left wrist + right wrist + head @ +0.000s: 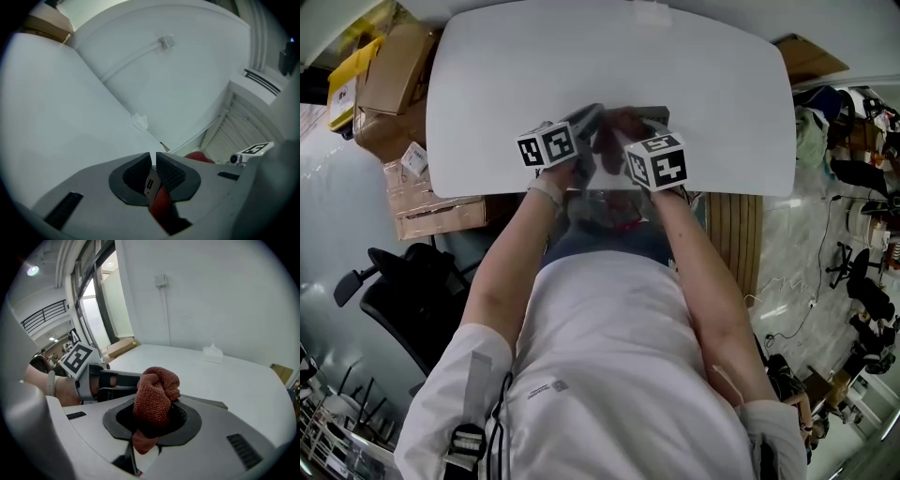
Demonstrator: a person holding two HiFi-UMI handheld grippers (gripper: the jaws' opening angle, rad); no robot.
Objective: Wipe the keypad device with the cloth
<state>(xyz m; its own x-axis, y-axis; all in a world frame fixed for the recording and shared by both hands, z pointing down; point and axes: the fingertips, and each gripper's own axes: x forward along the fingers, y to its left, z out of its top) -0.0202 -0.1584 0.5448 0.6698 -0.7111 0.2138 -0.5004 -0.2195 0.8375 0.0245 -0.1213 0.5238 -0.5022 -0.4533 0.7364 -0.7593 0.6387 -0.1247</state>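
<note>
The person's left tool (153,161) is clenched on the thin edge of the pale keypad device (150,186), which is held up over the near edge of the white table (609,66). Just beside it, the right tool (154,417) grasps a bunched rust-red cloth (156,392) that bulges out above its jaws. Whether cloth and device touch cannot be told.

Surroundings: table and floor items
White table (487,94) carries a small white object (213,352) near its far edge. Cardboard boxes (394,66) stand at its left side, with a black office chair (403,309) nearby.
</note>
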